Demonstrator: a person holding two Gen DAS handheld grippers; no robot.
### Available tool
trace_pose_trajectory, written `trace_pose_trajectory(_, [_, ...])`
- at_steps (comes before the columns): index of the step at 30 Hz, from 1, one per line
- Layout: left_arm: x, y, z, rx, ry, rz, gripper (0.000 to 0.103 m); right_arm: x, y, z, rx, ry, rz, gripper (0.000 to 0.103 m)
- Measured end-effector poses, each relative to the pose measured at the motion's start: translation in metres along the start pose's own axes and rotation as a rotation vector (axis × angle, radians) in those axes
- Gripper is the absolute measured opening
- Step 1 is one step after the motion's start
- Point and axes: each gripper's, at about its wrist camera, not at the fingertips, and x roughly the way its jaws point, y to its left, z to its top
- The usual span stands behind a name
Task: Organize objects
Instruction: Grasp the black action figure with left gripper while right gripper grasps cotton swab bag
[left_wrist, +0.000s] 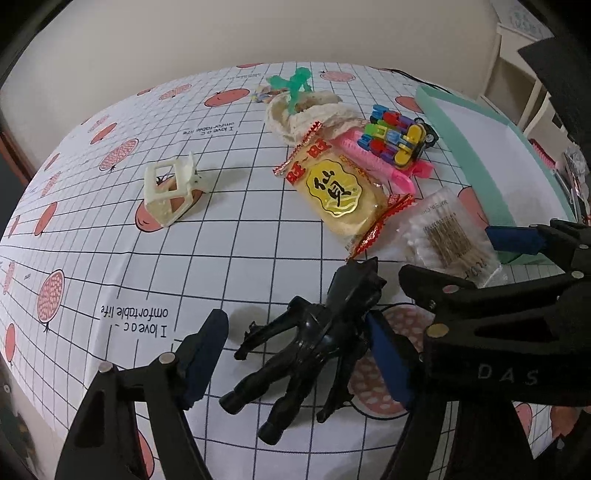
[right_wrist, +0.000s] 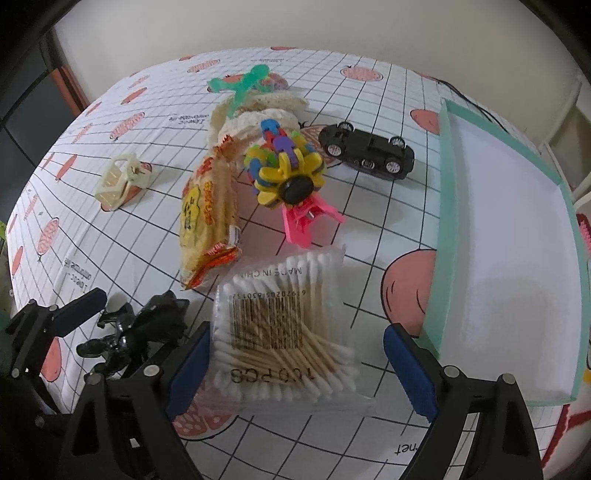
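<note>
Sorting had barely begun, we judged: the green tray (right_wrist: 448, 221) lay bare while everything sat on the tablecloth (left_wrist: 110, 258). Our left gripper (left_wrist: 295, 354) stood wide open astride the black figure (left_wrist: 314, 339), gripping nothing. Our right gripper (right_wrist: 295, 365) gaped likewise around the cotton-swab packet (right_wrist: 284, 325), just beside the tray.

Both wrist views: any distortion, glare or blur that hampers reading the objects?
Left wrist view: strong fisheye bending of the gridded tablecloth, dark corner vignetting, glare on the yellow foil snack packet. Right wrist view: same bending, clear cotton-swab bag print sharp, soft shadows, no obvious motion blur.
</note>
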Motion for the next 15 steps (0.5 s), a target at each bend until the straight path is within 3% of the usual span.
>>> trace_pose_trajectory(6, [0.0006, -0.0007, 0.0011, -0.019, 0.001, -0.007, 0.077, 0.0059, -0.0013, 0.0029, 0.003, 0.002, -0.002, 0.092])
trace_pose_trajectory(12, [0.0000, -0.0018, 0.0016, -0.021, -0.006, -0.015, 0.070, 0.0058, -0.0001, 0.0028, 0.008, -0.002, -0.003, 0.092])
trace_pose_trajectory(15, [-0.0001, -0.0026, 0.0022, -0.016, -0.007, -0.019, 0.068, 0.0049, -0.0002, 0.0050, 0.009, -0.005, -0.010, 0.085])
